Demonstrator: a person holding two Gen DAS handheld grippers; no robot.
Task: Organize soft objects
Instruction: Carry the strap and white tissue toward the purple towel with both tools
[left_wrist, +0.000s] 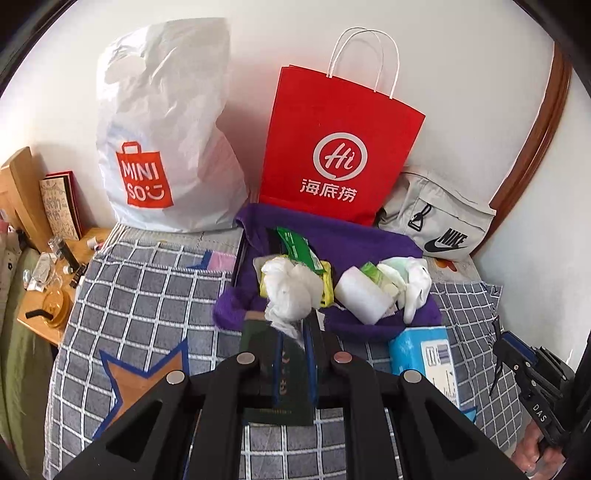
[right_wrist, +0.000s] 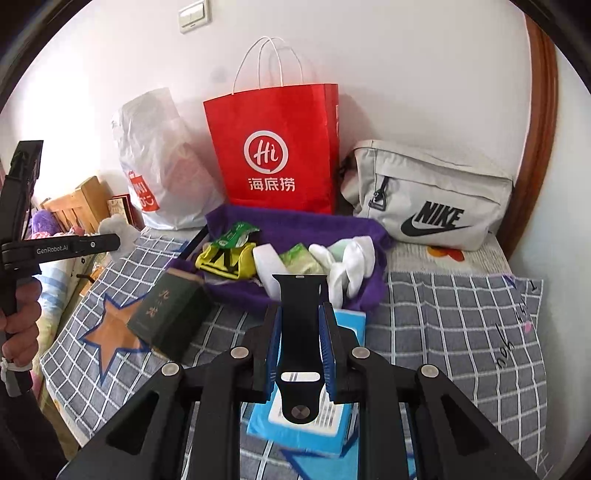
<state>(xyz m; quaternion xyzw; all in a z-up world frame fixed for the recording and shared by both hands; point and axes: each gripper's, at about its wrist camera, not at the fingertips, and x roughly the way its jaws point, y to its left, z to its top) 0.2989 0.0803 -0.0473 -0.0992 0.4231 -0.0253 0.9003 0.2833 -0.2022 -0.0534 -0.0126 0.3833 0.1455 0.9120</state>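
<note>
My left gripper (left_wrist: 295, 326) is shut on a crumpled white soft wad (left_wrist: 286, 293), held above the bed. The right wrist view shows the same gripper (right_wrist: 110, 242) at the left with the wad (right_wrist: 115, 224) at its tip. My right gripper (right_wrist: 301, 314) is shut on a black watch strap (right_wrist: 300, 325) that sticks out past the blue pads (right_wrist: 327, 343). Beyond both sits a purple fabric tray (left_wrist: 369, 236) (right_wrist: 295, 223) holding a green packet (left_wrist: 295, 243), a yellow packet (right_wrist: 225, 260), a white roll (left_wrist: 360, 295) and white socks (right_wrist: 349, 264).
A dark green box (right_wrist: 170, 314) and a blue tissue pack (left_wrist: 424, 354) lie on the checked bedspread (left_wrist: 147, 295). Against the wall stand a white Miniso bag (left_wrist: 162, 147), a red paper bag (right_wrist: 277, 147) and a grey Nike pouch (right_wrist: 432, 195). A cluttered wooden bedside table (left_wrist: 55, 280) is at left.
</note>
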